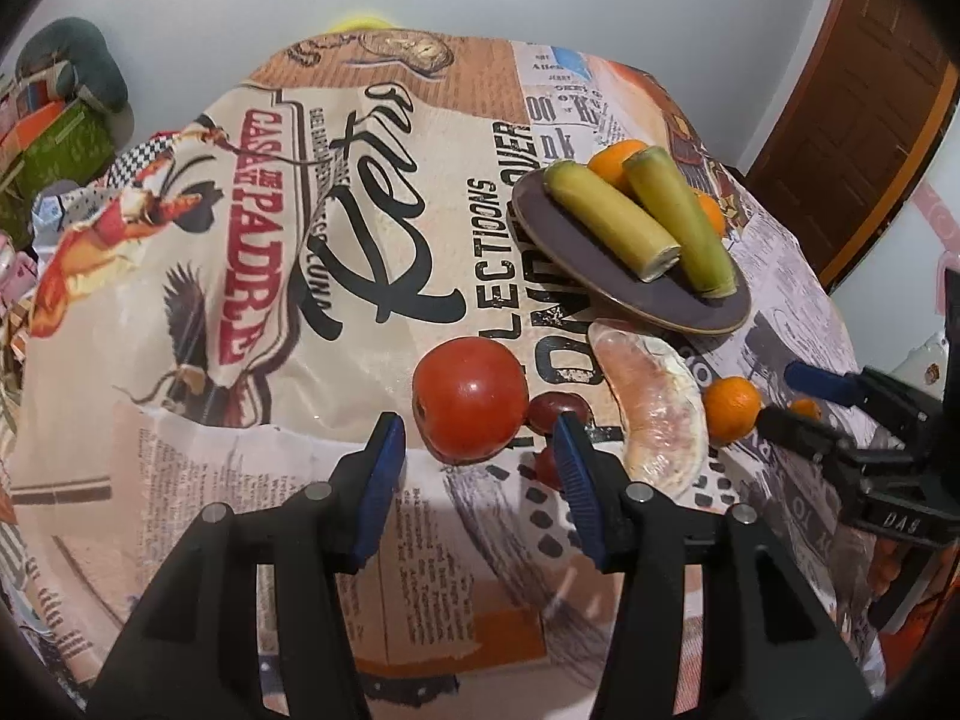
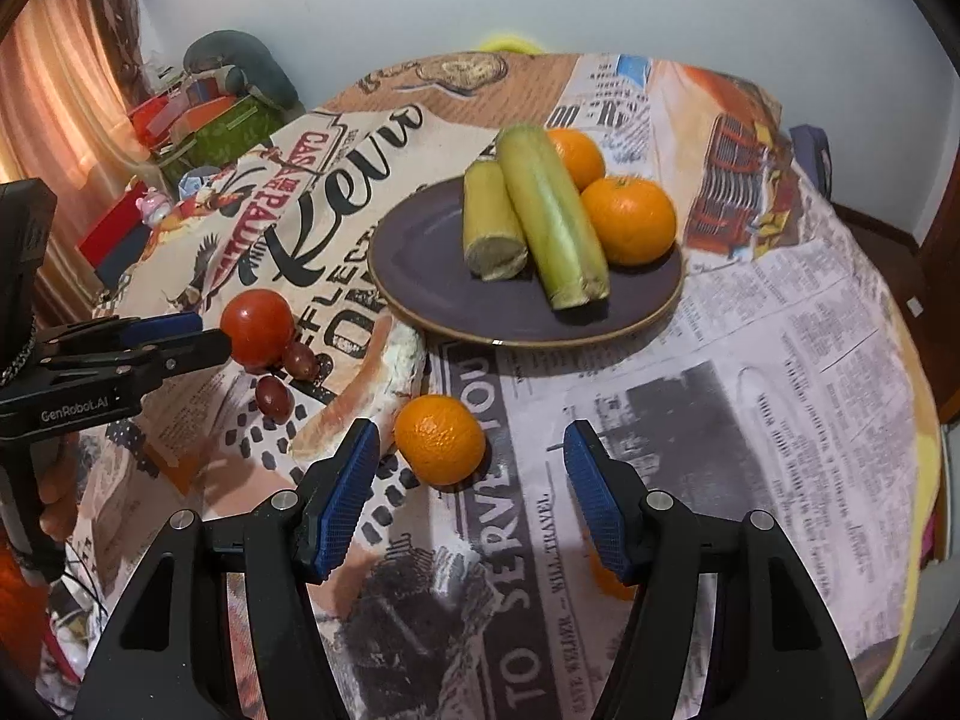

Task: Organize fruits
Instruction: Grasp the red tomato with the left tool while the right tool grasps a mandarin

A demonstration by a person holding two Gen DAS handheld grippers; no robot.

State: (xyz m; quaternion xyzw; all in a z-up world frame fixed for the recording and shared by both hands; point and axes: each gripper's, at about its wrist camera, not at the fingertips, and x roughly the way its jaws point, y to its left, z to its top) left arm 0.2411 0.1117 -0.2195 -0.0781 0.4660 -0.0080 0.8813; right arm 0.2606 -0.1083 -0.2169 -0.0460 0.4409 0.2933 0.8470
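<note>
Left wrist: left gripper [image 1: 477,447] pitched down over the tablecloth [image 1: 240,240], jaws partly open, empty; tomato [image 1: 469,397] just ahead, possibly between the tips. Right wrist: right gripper [image 2: 471,450] angled down, part open, empty; loose mandarin [image 2: 440,439] just ahead, near its left pad [image 2: 348,495]. Plate [image 2: 420,252] sits beyond.

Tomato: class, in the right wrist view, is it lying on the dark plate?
No, the tomato lies on the tablecloth, left of the plate.
</note>
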